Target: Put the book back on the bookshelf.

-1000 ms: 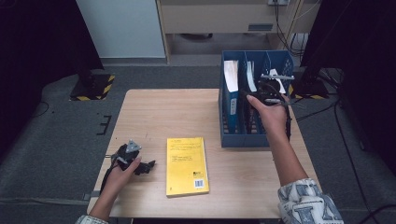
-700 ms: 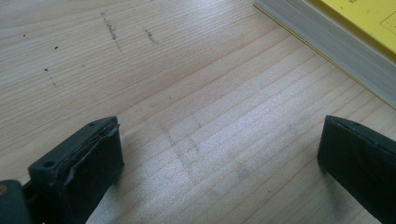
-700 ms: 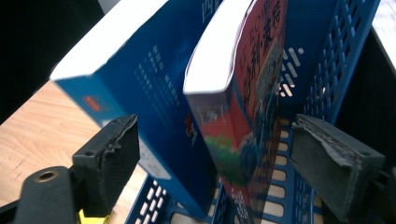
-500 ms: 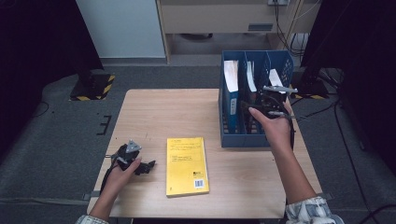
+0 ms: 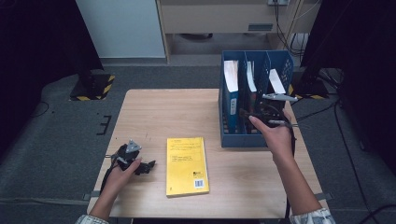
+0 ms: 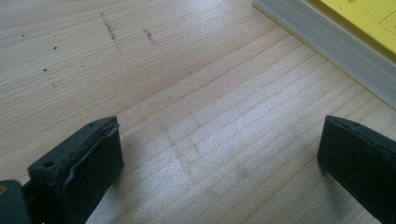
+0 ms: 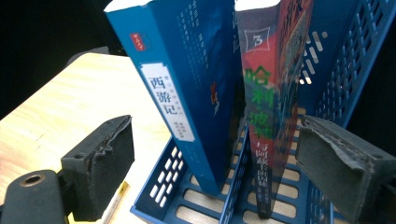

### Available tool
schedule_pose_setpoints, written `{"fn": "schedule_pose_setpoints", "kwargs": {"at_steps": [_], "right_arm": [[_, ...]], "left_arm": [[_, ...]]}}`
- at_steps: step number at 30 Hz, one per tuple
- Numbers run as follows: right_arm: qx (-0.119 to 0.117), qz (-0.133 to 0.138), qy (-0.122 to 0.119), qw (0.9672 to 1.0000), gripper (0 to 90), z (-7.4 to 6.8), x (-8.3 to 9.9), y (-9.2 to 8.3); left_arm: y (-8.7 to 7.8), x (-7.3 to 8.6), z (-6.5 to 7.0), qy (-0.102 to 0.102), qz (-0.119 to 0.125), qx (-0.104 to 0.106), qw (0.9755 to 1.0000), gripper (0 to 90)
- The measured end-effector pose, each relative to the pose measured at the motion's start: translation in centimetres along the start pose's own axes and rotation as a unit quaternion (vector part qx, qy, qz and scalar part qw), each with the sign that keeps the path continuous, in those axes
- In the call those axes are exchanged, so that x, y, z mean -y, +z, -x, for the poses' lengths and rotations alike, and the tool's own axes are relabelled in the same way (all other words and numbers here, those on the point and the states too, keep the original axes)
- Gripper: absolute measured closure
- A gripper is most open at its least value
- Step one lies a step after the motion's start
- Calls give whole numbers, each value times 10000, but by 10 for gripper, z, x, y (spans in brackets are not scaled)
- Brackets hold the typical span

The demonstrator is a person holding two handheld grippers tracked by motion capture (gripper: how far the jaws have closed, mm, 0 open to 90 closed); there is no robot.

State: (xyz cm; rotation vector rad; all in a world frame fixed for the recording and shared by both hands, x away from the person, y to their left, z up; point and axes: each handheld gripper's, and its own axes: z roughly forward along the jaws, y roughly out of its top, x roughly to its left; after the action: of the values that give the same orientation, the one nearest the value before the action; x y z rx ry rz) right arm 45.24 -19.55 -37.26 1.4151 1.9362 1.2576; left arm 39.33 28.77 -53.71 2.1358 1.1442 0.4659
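Books stand upright in the blue file rack (image 5: 233,140) at the right side of the wooden table (image 5: 177,112): a blue-covered book (image 7: 187,88) in the left compartment and a red-spined book (image 7: 271,112) in the next one, a divider between them. A third white-topped book (image 5: 276,81) leans in the far right compartment. The right gripper (image 5: 271,116) hovers at the near, open end of the rack, its fingers (image 7: 100,163) spread wide after having just been opening; in the right gripper view the two book spines sit between them, untouched by either pad. The left gripper (image 5: 140,164) rests low over the table near its front left corner, fingers (image 6: 88,158) spread apart with only bare wood between them. A yellow paperback (image 5: 187,164) lies flat on the table just beside the left gripper, between the two hands and apart from the rack; its page edge shows at the upper right of the left gripper view.
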Motion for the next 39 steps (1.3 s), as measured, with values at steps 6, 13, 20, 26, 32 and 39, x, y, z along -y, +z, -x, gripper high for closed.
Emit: {"fn": "schedule_pose_setpoints", "kwargs": {"at_steps": [6, 13, 20, 26, 32, 39], "right_arm": [[-72, 20, -143, 9999, 108, -5, 11, -3], [-308, -3, -220, 9993, 91, -19, 31, -6], [-495, -136, -254, 9984, 91, -32, 55, -6], [-632, -178, -291, 9974, 92, -38, 71, -3], [-711, -179, -351, 9967, 97, -46, 82, 0], [-975, -452, -588, 9925, 102, -72, 99, 14]], "left_arm": [[0, 0, 0, 18, -1, 15, 10000, 0], [1, -1, 0, 28, -10, 21, 10000, 0], [1, -1, 0, 31, -10, 25, 10000, 0], [1, -1, 0, 29, 0, 27, 10000, 0], [1, -2, 0, 26, -9, 22, 10000, 0], [2, -2, 0, 15, 1, 19, 10000, 0]]}}
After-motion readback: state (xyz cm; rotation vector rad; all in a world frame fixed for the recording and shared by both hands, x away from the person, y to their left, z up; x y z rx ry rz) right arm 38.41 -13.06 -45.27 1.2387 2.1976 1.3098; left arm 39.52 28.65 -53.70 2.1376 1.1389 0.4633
